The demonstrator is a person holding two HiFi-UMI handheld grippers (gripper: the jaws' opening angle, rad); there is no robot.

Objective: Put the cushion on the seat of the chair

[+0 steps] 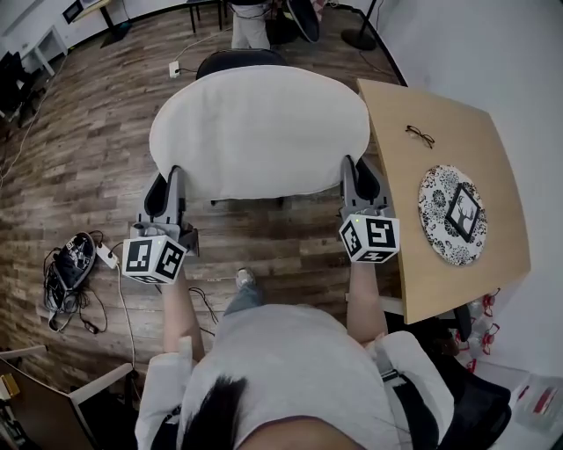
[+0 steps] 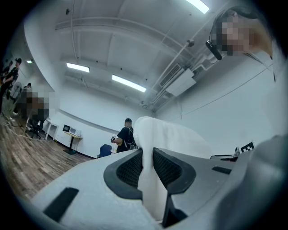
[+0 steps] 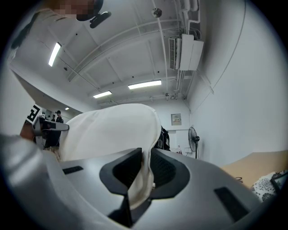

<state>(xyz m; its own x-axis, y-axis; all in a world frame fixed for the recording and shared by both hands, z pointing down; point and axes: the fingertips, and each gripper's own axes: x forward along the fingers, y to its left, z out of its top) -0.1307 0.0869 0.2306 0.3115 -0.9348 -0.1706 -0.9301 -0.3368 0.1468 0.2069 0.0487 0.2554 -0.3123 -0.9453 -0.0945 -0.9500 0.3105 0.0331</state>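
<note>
A large round white cushion (image 1: 259, 132) hangs in the air, held flat between both grippers. My left gripper (image 1: 172, 180) is shut on its near left edge, and the white fabric (image 2: 150, 179) shows pinched between the black pads. My right gripper (image 1: 350, 174) is shut on its near right edge, where the fabric (image 3: 143, 173) is squeezed between its pads. The black chair (image 1: 239, 58) stands just beyond and beneath the cushion; only the top of its back shows, the seat is hidden.
A wooden table (image 1: 457, 228) stands at the right with glasses (image 1: 420, 135) and a patterned round cushion (image 1: 452, 214) on it. Cables and a headset (image 1: 72, 264) lie on the wooden floor at the left. A person (image 1: 252, 22) stands behind the chair.
</note>
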